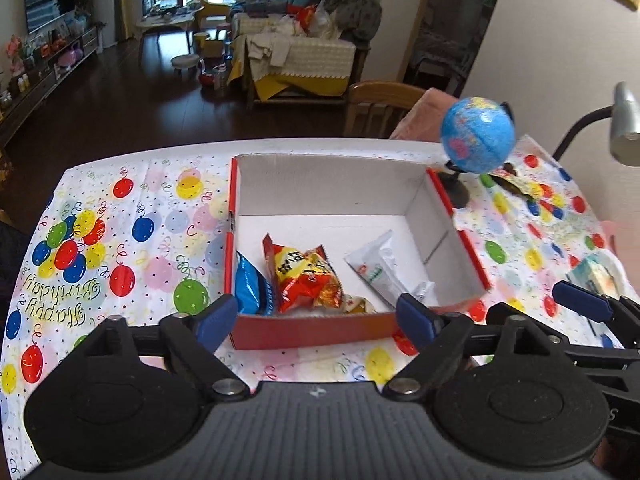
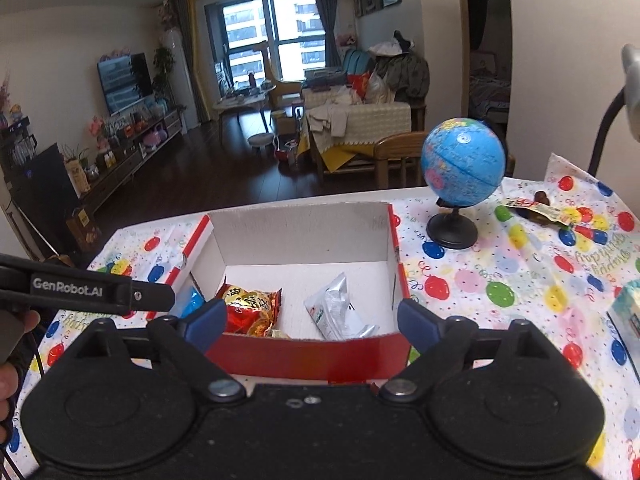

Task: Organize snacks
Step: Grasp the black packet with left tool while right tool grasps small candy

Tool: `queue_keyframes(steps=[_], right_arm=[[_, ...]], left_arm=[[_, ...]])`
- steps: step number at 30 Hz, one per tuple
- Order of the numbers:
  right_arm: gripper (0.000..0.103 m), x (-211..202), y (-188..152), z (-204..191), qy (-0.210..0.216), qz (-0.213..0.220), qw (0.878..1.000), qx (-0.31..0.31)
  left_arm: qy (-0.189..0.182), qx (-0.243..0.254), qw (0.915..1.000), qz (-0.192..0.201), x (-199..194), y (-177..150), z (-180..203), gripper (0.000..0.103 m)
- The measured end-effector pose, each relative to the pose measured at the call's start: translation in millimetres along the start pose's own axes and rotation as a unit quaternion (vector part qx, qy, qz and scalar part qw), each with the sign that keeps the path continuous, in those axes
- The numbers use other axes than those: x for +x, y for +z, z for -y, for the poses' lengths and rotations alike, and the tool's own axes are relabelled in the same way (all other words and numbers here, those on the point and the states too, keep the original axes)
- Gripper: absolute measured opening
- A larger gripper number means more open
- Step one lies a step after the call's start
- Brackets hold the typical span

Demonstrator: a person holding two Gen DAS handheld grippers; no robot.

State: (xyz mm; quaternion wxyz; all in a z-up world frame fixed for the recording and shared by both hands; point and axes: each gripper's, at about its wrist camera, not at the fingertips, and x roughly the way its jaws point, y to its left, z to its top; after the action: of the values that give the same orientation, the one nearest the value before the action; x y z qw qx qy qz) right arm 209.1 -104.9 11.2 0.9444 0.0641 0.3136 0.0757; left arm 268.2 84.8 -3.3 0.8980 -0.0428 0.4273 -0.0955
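Balloon-print table (image 1: 160, 272) (birthday cloth): 1 red box (image 1: 312, 332), 1 globe (image 1: 478, 136), 1 snack packet (image 2: 536, 208).

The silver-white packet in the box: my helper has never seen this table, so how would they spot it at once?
On the balloon-print tablecloth stands an open red box with white inside walls. Three packets lie inside; the silver-white packet lies nearest the box's globe-side wall, apart from the red-yellow snack bag and the blue packet. It alone is pale and foil-like.

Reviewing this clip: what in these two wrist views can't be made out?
- Blue snack packet: mostly hidden behind the red box wall in the left wrist view; print unreadable.
- Small pale packet under the red snack bag: mostly covered.
- Boxed item at the table's right: cut off by the right wrist view's edge.
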Motion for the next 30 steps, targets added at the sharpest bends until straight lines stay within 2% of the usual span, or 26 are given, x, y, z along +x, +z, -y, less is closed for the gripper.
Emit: queue_keyframes(steps=[3,8,16,22,30], right_arm=[[0.098,-15,-7,1,-0.007,0.011,1.000,0.009],[0.101,-38,-24,1,-0.016,0.016,1.000,0.015],[0.102,-67,-59,8,-0.044,0.010,0.999,0.025],[0.102,-72,-81,28,-0.073,-0.003,0.996,0.042],[0.102,-62,-116,60,-0.100,-0.039,0.992,0.067]], left_arm=[[-0.013,0.004,0.9999,0.008,-14,-9,3,0.099],[-0.026,0.015,0.9994,0.018,-31,-29,11,0.102],[-0.041,0.032,0.9986,-0.011,-37,-65,29,0.102],[-0.049,0.017,0.9978,-0.041,-24,-84,39,0.102],[-0.024,-0.006,0.9955,-0.091,16,-100,51,0.102]])
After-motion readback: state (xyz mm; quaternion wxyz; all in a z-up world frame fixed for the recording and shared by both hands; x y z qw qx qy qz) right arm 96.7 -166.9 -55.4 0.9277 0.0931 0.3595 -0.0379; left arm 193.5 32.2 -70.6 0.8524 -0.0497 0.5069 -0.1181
